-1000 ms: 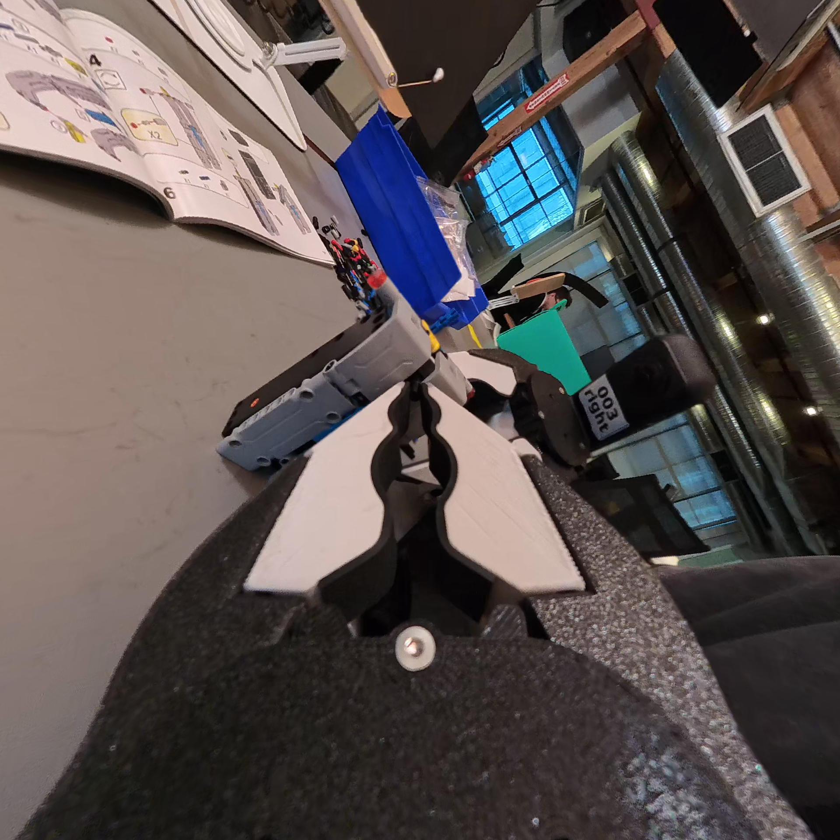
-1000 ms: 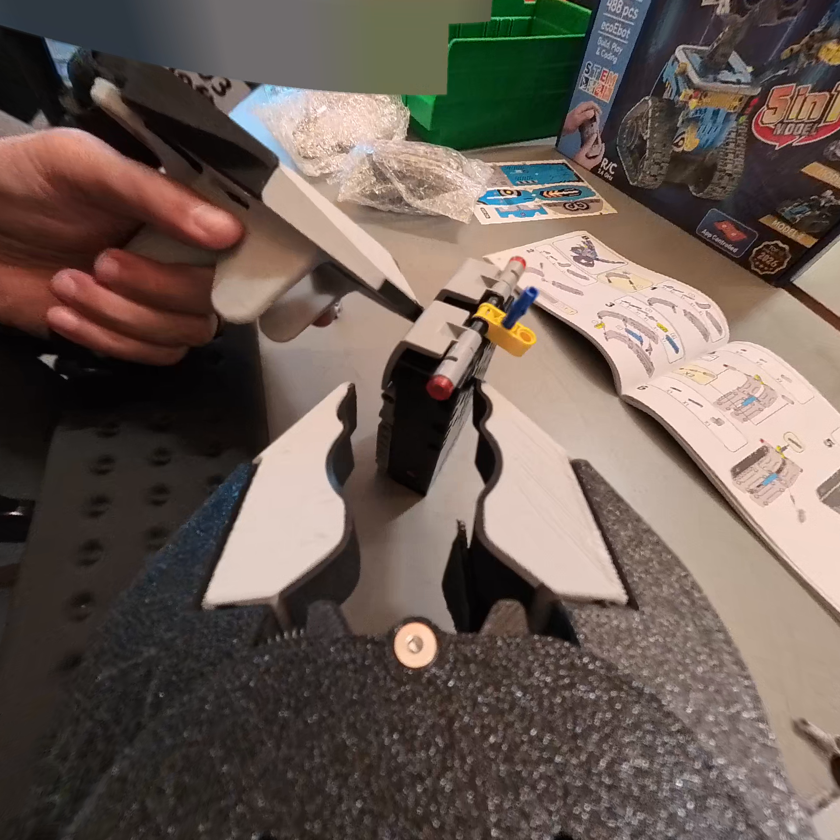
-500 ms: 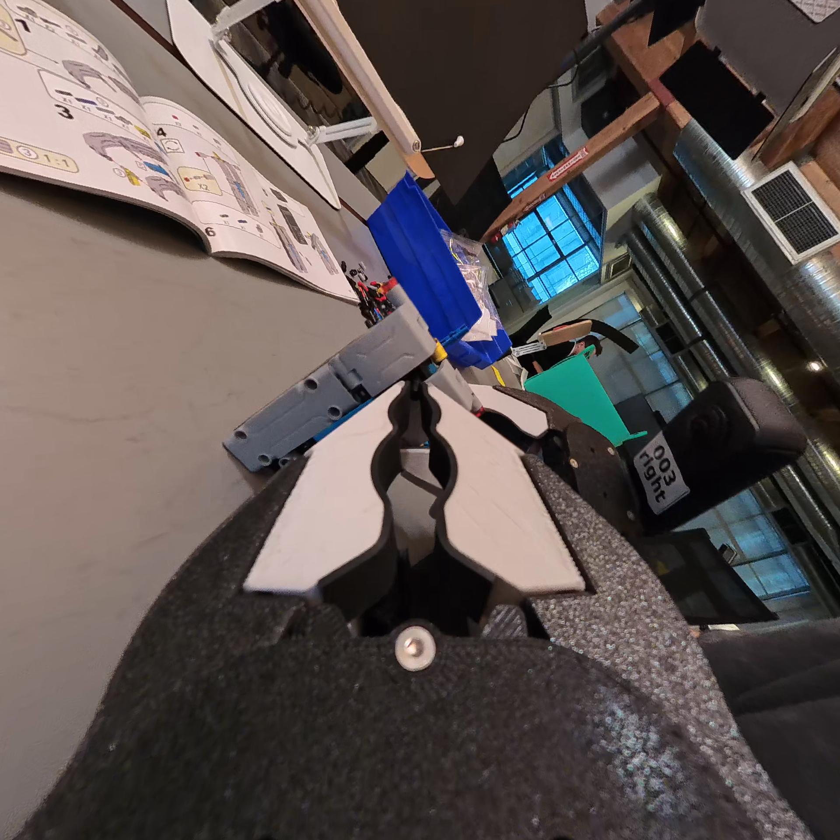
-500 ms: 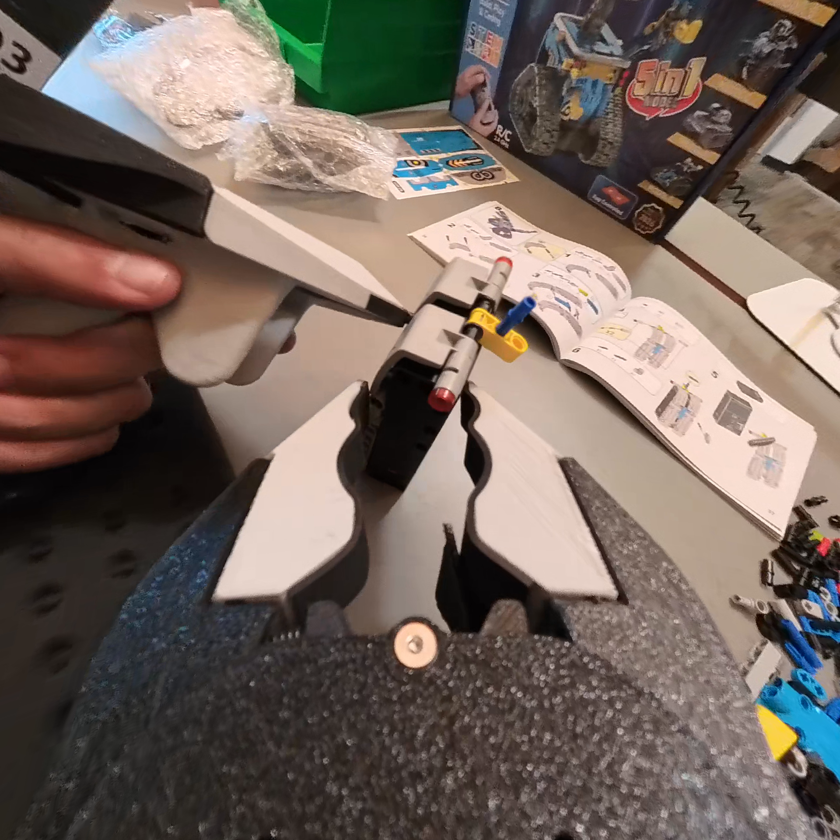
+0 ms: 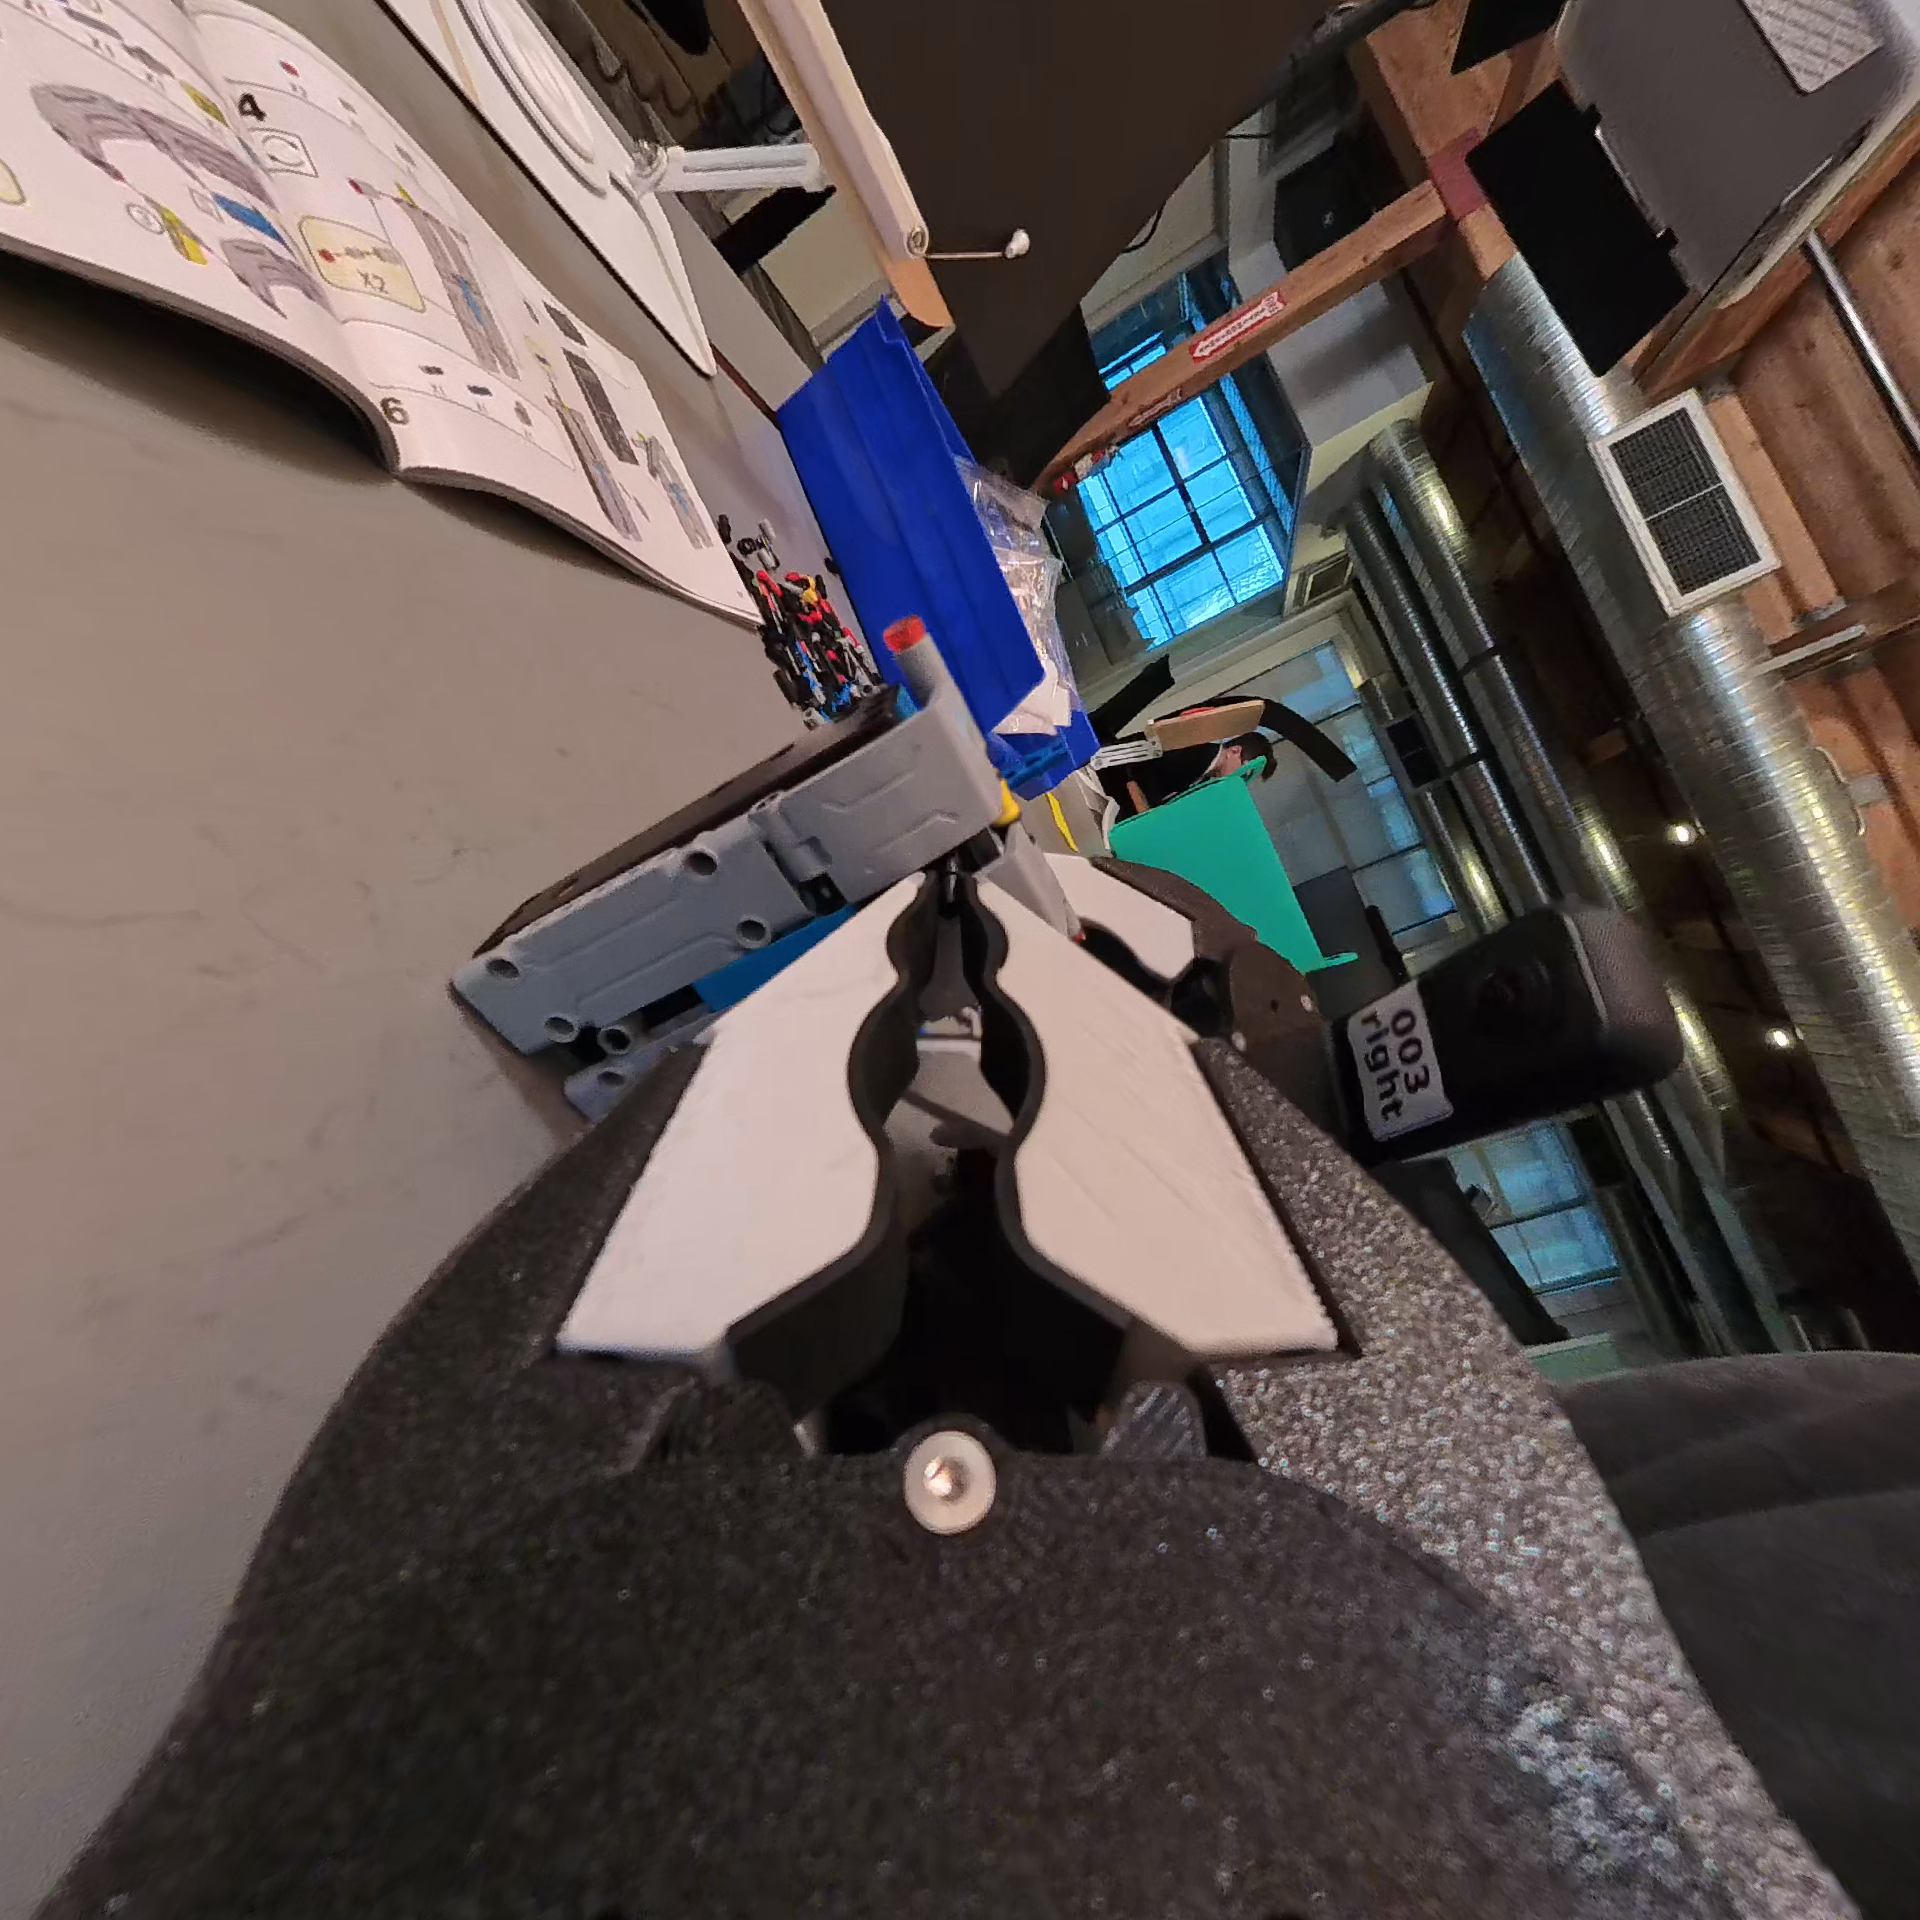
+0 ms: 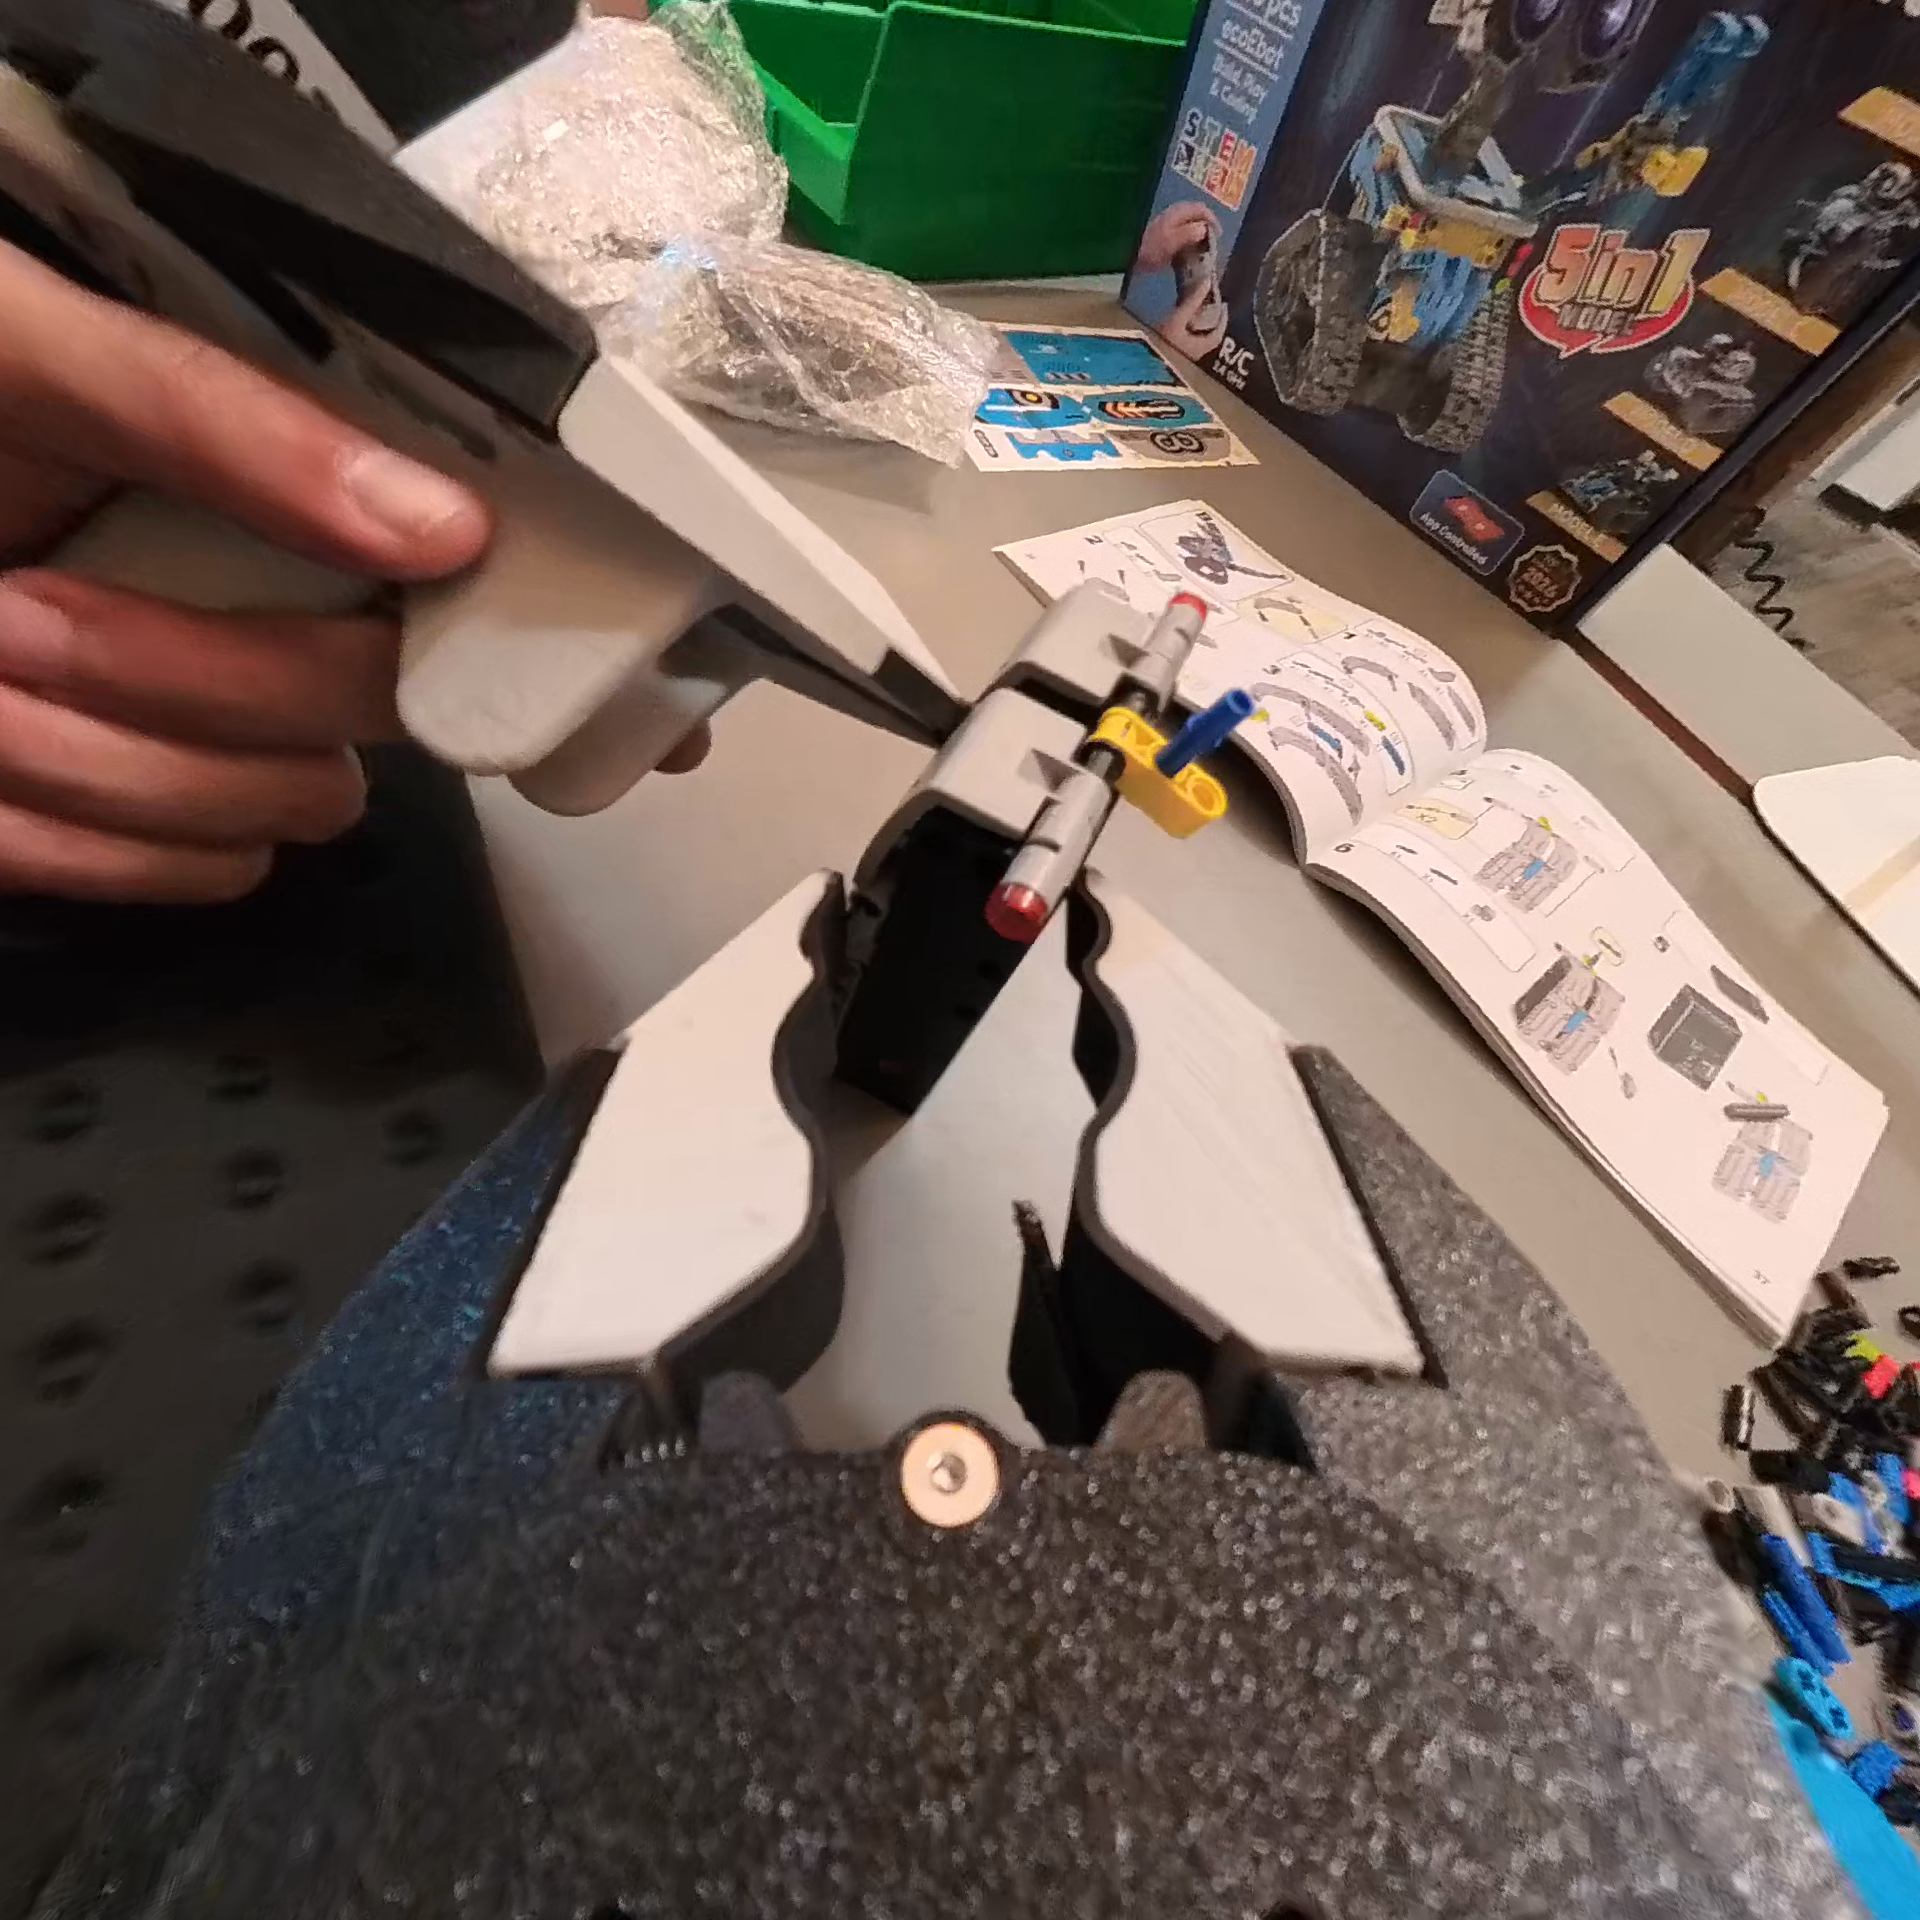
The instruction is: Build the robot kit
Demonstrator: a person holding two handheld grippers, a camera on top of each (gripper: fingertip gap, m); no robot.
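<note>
A building-brick model with a grey shell (image 6: 997, 758) over a black block (image 6: 914, 997) stands tilted on the grey table (image 6: 1195, 935). It carries a grey axle with red ends (image 6: 1081, 800), a yellow connector (image 6: 1158, 769) and a blue pin (image 6: 1205, 727). My right gripper (image 6: 956, 914) straddles the black block's near end, and its jaws are closed against it. My left gripper (image 5: 951, 899) is shut on the edge of the grey shell (image 5: 831, 852). It also shows in the right wrist view (image 6: 925, 707), pinching the shell's seam, with a hand (image 6: 208, 623) holding it.
An open instruction booklet (image 6: 1558, 987) lies right of the model. A toy box (image 6: 1507, 260), a green bin (image 6: 987, 125), plastic bags (image 6: 727, 260) and a sticker sheet (image 6: 1101, 416) stand behind. Loose small parts (image 6: 1829, 1455) lie at the right edge. A blue bin (image 5: 914, 540) stands beyond the model. The grippers are tip to tip, or close to it.
My right gripper's fingers have closed in around the black block. The model has tipped up, so the red-ended axle now shows in the left wrist view. My left gripper stays pinched on the shell.
</note>
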